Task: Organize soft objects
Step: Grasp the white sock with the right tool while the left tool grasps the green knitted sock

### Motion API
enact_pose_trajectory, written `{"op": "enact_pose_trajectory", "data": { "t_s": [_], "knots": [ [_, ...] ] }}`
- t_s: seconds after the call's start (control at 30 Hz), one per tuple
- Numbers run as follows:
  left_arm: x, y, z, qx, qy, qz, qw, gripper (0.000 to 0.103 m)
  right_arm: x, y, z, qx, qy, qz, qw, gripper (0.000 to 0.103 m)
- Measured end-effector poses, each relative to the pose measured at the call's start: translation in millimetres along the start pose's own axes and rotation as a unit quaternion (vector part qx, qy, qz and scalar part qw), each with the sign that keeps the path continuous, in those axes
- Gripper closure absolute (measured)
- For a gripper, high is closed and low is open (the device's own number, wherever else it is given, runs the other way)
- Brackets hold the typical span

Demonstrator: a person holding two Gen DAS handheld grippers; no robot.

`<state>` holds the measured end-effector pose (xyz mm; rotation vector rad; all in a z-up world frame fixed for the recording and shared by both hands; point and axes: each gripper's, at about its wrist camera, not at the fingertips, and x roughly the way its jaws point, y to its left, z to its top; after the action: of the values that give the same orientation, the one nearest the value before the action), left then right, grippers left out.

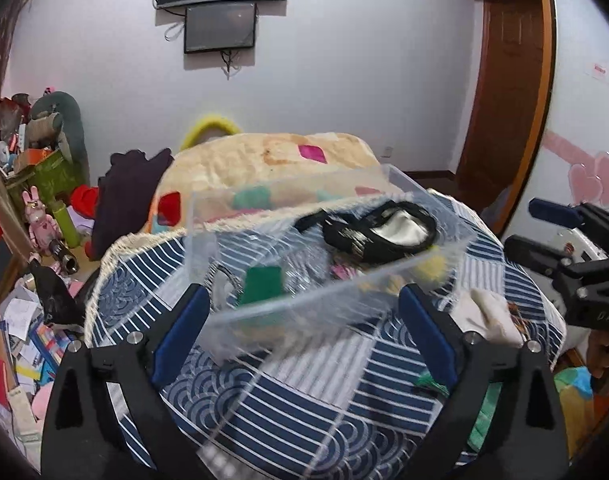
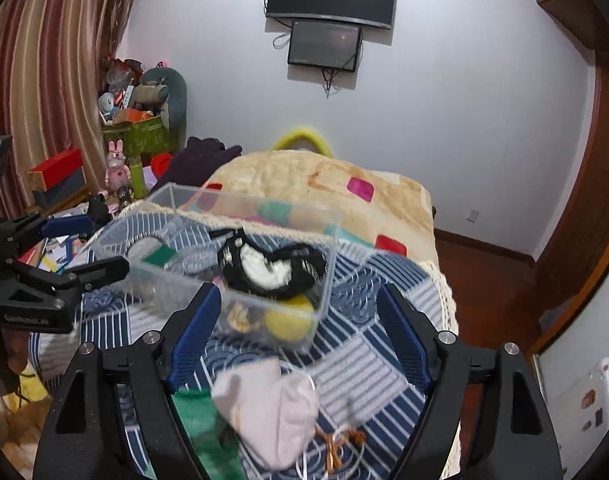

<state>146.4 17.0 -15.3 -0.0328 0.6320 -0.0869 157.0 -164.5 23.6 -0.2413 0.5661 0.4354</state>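
Observation:
A clear plastic box [image 1: 386, 284] [image 2: 324, 296] rests on the blue patterned bedspread [image 1: 324, 392] [image 2: 368, 360]. Inside it lie a black-and-white eye mask [image 1: 384, 232] [image 2: 272, 266], a green cloth piece [image 1: 260, 284] [image 2: 158, 255] and a yellow soft ball [image 2: 288, 322]. A white sock or mask [image 2: 272, 412] [image 1: 492, 316] lies on the bedspread in front of the box, beside a green cloth [image 2: 208, 428]. My left gripper [image 1: 304, 332] is open, just before the box's near wall. My right gripper [image 2: 300, 340] is open above the white sock.
A cream quilt [image 1: 264, 160] [image 2: 324, 184] is folded behind the box. Cluttered toys and boxes [image 1: 44, 184] [image 2: 140, 128] stand at the left. Papers litter the floor [image 1: 20, 340]. A wooden door [image 1: 508, 80] is at the right.

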Motion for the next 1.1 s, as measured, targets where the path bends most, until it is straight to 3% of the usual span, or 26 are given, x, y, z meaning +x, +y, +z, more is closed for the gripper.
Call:
{"op": "enact_pose_trajectory", "data": {
  "t_s": [0.3, 0.6, 0.67, 0.73, 0.83, 0.93, 1.03, 1.1],
  "knots": [
    [13, -37, -33, 0.027, 0.046, -0.039, 0.9978, 0.006, 23, 1, -45, 0.011, 0.062, 0.005, 0.998, 0.025],
    [30, -64, -56, 0.026, 0.091, -0.079, 0.9923, 0.006, 28, -7, -76, 0.041, 0.089, 0.028, 0.995, 0.026],
    [30, -71, -59, 0.028, 0.094, -0.086, 0.9915, 0.006, 28, -7, -81, 0.047, 0.093, 0.035, 0.994, 0.032],
    [31, -78, -62, 0.032, 0.096, -0.090, 0.9907, 0.006, 27, -6, -83, 0.052, 0.098, 0.056, 0.992, 0.056],
    [32, -84, -64, 0.032, 0.100, -0.095, 0.9900, 0.006, 19, -3, -83, 0.047, 0.094, 0.060, 0.993, 0.070],
    [36, -89, -66, 0.027, 0.099, -0.097, 0.9900, 0.006, 11, -1, -82, 0.036, 0.084, 0.042, 0.995, 0.078],
    [39, -90, -66, 0.015, 0.099, -0.108, 0.9891, 0.007, 2, -9, -80, 0.039, 0.070, 0.018, 0.997, 0.079],
    [45, -90, -67, -0.004, 0.105, -0.123, 0.9868, 0.017, -3, -19, -79, 0.049, 0.060, 0.005, 0.997, 0.080]
  ]
}}
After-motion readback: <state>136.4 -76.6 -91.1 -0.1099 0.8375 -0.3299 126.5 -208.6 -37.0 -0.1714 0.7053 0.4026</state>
